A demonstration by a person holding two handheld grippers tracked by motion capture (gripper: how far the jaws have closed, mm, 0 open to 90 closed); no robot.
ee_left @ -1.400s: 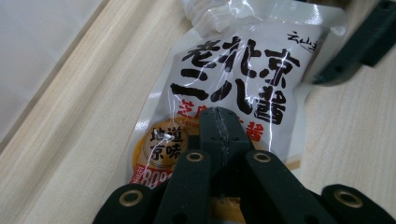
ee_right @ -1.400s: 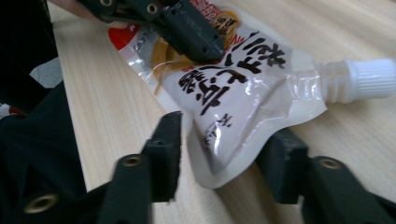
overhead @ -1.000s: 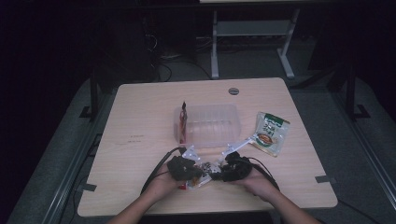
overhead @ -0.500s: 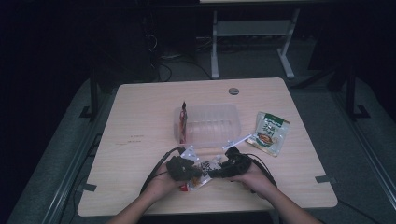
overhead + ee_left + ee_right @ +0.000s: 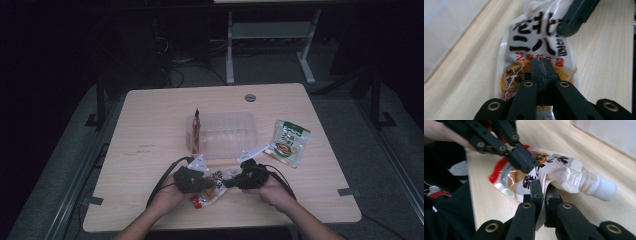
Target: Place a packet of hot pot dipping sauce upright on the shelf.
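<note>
1. Nearest the person, at the table's (image 5: 150, 130) front edge, the left gripper (image 5: 541, 72) had its jaws clamped on the body of a spouted sauce pouch (image 5: 554, 173), which lay low over the wood between both hands.
2. Just beside it, the right gripper (image 5: 541, 192) had its jaws pinched together on the pouch's film near the white screw cap (image 5: 602, 188).
3. If the two grips pulled apart, the thin film could likely tear or slip free, since each held only a fold.
4. Farther back sat a clear plastic tray (image 5: 225, 132), with a slim red packet (image 5: 196, 131) at its left wall.
5. To the right lay a green packet (image 5: 289, 141), well apart from the hands.
</note>
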